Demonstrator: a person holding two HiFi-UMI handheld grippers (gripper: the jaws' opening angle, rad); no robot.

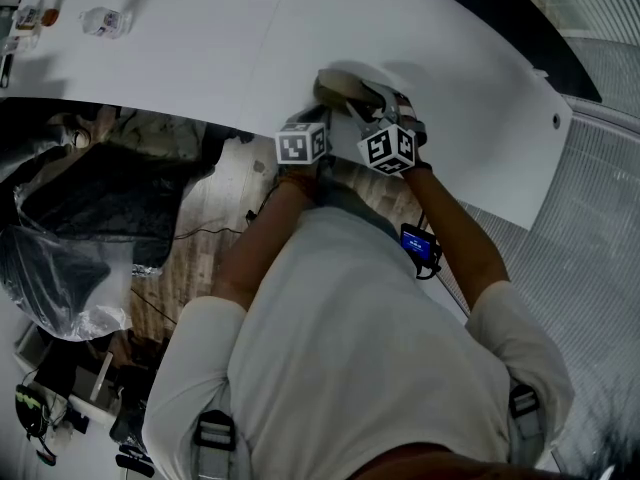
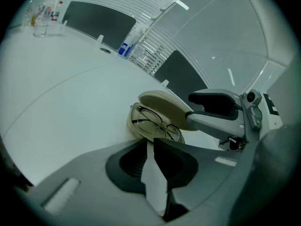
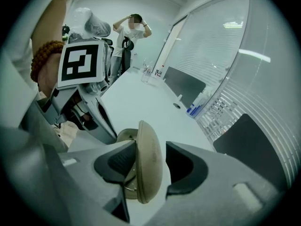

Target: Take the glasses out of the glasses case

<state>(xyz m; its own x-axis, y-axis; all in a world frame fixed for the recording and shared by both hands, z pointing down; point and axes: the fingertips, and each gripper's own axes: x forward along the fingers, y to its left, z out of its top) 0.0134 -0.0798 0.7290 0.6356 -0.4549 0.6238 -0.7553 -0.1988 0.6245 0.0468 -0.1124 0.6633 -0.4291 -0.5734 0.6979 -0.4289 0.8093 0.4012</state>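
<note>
A beige clamshell glasses case lies open on the white table, near its front edge. Thin dark-framed glasses rest inside the lower shell. My right gripper is shut on the raised lid, which stands edge-on between its jaws; a small gap shows at the right pad. That gripper reaches in from the right in the left gripper view. My left gripper sits just short of the glasses, its jaws almost together with nothing between them. From the head view both grippers meet at the case.
A clear bottle and small items stand at the table's far left end. A person stands beyond the table's far end near bottles. Dark chair backs line the glass wall. Bags and cables clutter the floor at left.
</note>
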